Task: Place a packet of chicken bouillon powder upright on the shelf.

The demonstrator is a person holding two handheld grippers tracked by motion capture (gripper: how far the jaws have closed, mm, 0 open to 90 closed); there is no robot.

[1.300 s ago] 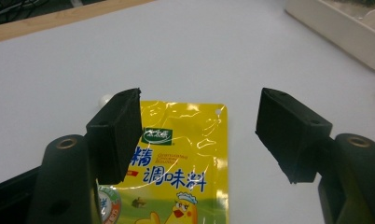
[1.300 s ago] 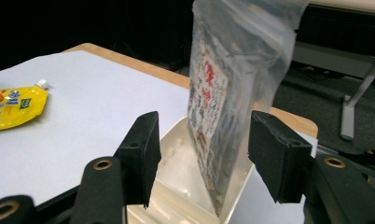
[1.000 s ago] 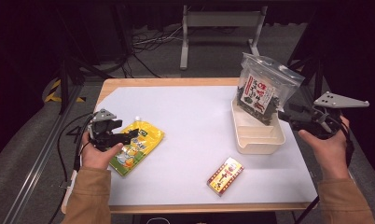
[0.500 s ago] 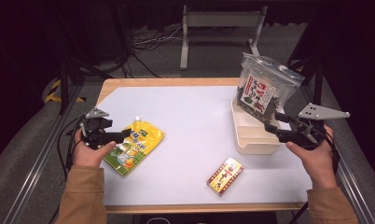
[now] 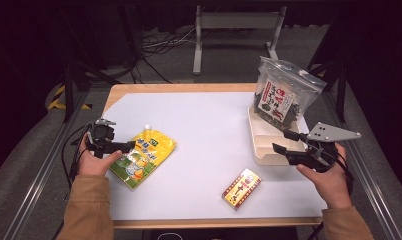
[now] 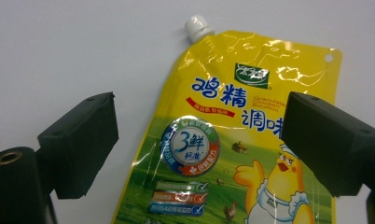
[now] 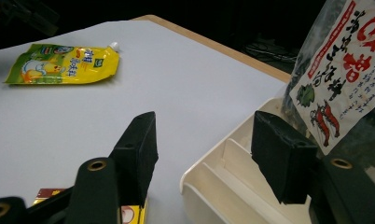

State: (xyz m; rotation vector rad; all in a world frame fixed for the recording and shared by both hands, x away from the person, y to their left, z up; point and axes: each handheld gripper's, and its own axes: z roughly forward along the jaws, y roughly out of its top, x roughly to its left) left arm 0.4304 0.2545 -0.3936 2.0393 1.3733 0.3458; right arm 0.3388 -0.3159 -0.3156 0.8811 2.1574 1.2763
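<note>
While the left gripper (image 5: 123,147) hangs over the near-left part of the white table (image 5: 209,120), its jaws stand parted and grip nothing, having just been opening, with a yellow spouted pouch (image 5: 143,156) lying flat on the tabletop beneath them. Seen from the left gripper view, the pouch (image 6: 232,154) runs up between the two black jaws: its printed middle sits in the gap, its white screw cap (image 6: 197,26) points away beyond the jaw tips, and one jaw overlaps the pouch's edge on the picture's right, though whether the pads touch the film cannot be told. On the other side of the table, the right gripper (image 5: 284,142) is held level at the near end of a cream divided tray (image 5: 261,150), its jaws likewise spread and empty; in the right gripper view the tray's rim (image 7: 209,163) lies between them. A clear bag of dark dried food (image 5: 281,97) with a red-and-white label stands upright in the tray's far end. A small red and yellow box (image 5: 242,187) lies apart on the table near its front edge, between the two hands.
</note>
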